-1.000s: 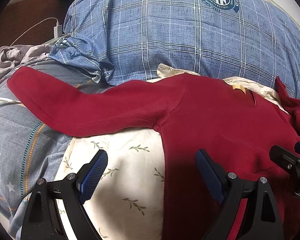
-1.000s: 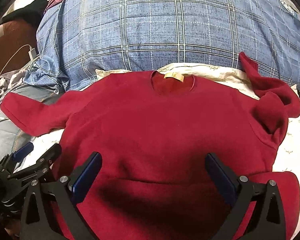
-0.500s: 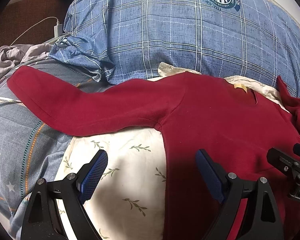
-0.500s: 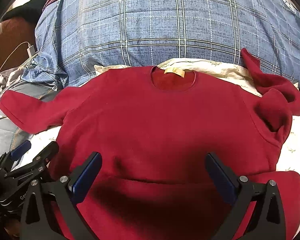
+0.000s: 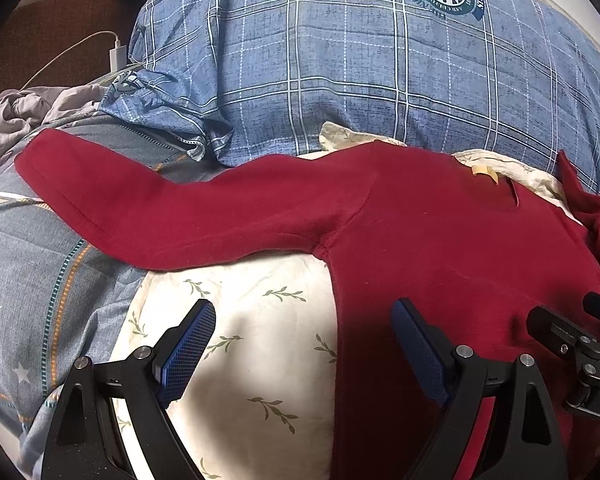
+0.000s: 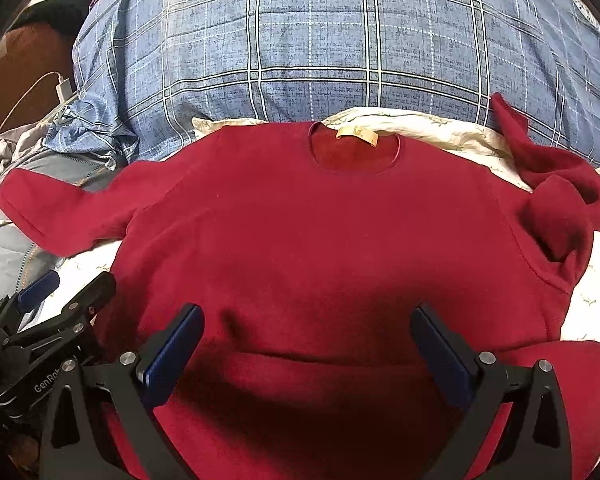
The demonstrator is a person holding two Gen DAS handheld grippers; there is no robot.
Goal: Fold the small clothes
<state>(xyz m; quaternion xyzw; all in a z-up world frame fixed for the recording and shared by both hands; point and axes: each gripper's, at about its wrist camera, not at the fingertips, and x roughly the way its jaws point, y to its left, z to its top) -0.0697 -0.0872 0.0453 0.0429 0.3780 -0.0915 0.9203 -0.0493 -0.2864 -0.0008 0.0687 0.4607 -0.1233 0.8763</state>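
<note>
A: Count check, left to right?

B: One charger cable (image 5: 115,54) at 10 o'clock. One grey star-print quilt (image 5: 40,264) at 9. One cream leaf-print sheet (image 5: 256,344) under everything. One red sweater (image 6: 320,240), two sleeves. One blue plaid duvet (image 6: 320,48) across 12. Two grippers.

A: Sweater position?

B: Flat on the sheet, neck hole and tan label (image 6: 357,134) toward 12. Its left-side sleeve (image 5: 172,204) runs straight out toward 9, onto the quilt. Its other sleeve (image 6: 556,200) is bunched up at 2-3 o'clock. Hem is folded up into a ridge near 6.

A: Jaws?

B: Left gripper (image 5: 302,344) wide, nothing between the pads; it hangs over the sweater's side edge and bare sheet. Right gripper (image 6: 308,340) also wide, empty, over the lower body of the sweater.

A: Change from a second ago?

B: Almost none. Left view identical. Right view: sweater sits slightly lower in frame.

A: View differences?

B: Only the right view shows the whole neck hole and bunched sleeve. Only the left shows the straight sleeve's full length. Each sees the other gripper at its edge.
</note>
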